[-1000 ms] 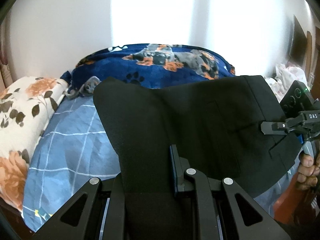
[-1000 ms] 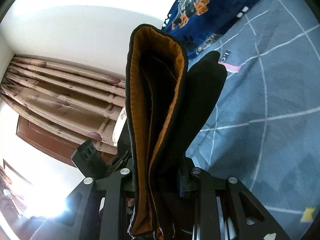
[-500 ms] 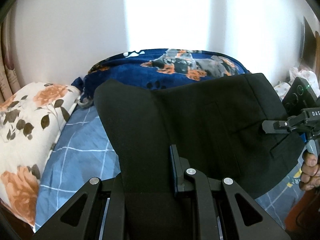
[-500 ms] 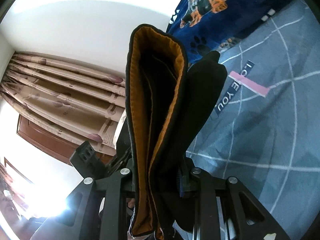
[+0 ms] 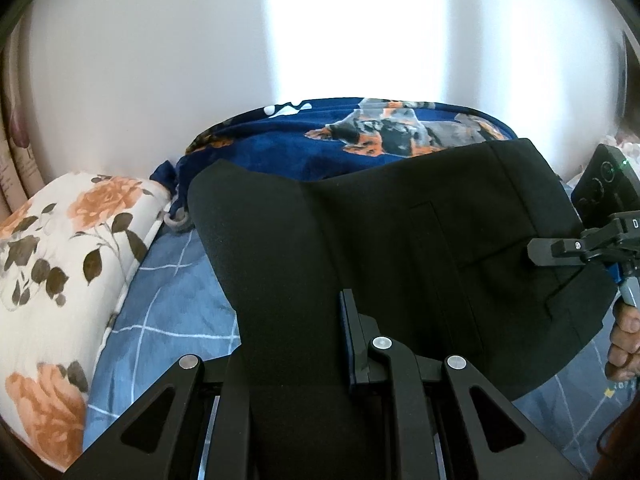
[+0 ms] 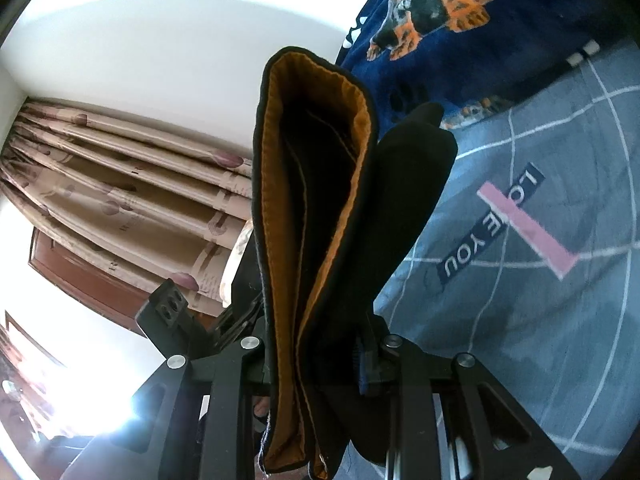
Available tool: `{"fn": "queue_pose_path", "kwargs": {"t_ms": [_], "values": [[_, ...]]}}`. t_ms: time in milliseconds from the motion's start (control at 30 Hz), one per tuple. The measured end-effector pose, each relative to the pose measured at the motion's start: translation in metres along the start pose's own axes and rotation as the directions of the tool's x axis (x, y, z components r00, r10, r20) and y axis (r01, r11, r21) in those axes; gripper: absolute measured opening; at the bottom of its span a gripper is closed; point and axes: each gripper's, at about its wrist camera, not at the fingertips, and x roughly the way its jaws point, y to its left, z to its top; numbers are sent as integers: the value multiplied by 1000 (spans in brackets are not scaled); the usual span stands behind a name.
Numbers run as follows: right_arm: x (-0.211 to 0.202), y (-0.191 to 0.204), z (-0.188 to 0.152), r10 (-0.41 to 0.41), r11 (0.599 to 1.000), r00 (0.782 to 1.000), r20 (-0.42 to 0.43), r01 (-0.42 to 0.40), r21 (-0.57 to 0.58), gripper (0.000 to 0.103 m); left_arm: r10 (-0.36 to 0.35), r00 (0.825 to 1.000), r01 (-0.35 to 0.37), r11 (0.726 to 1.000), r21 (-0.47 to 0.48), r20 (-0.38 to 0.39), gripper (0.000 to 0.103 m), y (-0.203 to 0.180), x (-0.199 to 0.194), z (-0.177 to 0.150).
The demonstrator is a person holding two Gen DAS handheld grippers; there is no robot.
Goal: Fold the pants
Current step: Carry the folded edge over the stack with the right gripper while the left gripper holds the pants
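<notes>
Black pants (image 5: 400,248) hang spread above the bed, held between both grippers. My left gripper (image 5: 296,344) is shut on the cloth at the bottom of the left wrist view; its left finger is hidden under the fabric. At the right edge, my right gripper (image 5: 560,248) pinches the waistband end, with a person's hand (image 5: 624,340) below it. In the right wrist view my right gripper (image 6: 316,360) is shut on the folded waistband (image 6: 312,200), seen edge-on with its orange lining. The left gripper's body (image 6: 168,312) shows behind it.
Under the pants lies a blue checked sheet (image 5: 168,312) with a "LOVE YOU" label (image 6: 492,224). A floral pillow (image 5: 60,260) sits at the left, and a dark blue dog-print blanket (image 5: 360,136) is bunched against the white wall. Curtains (image 6: 120,184) hang beyond.
Both grippers have carried the pants sideways over the bed. The pillow has come further into the left view, and the label has grown larger in the right view. Both grips are unchanged.
</notes>
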Motion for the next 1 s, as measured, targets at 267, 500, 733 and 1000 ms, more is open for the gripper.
{"fn": "queue_pose_path", "kwargs": {"t_ms": [267, 500, 733, 1000], "values": [[6, -7, 18, -14, 1000, 1000, -10, 14, -11, 24, 16, 1000, -16, 1000, 10, -4, 17, 7, 27, 11], [13, -15, 35, -26, 999, 1000, -9, 25, -21, 24, 27, 1000, -27, 1000, 14, -7, 17, 11, 49, 18], [13, -25, 39, -35, 999, 999, -7, 35, -12, 24, 37, 999, -36, 999, 22, -22, 17, 12, 70, 17], [29, -41, 49, -44, 999, 999, -17, 44, 10, 24, 41, 998, -40, 999, 16, -51, 17, 15, 92, 11]]}}
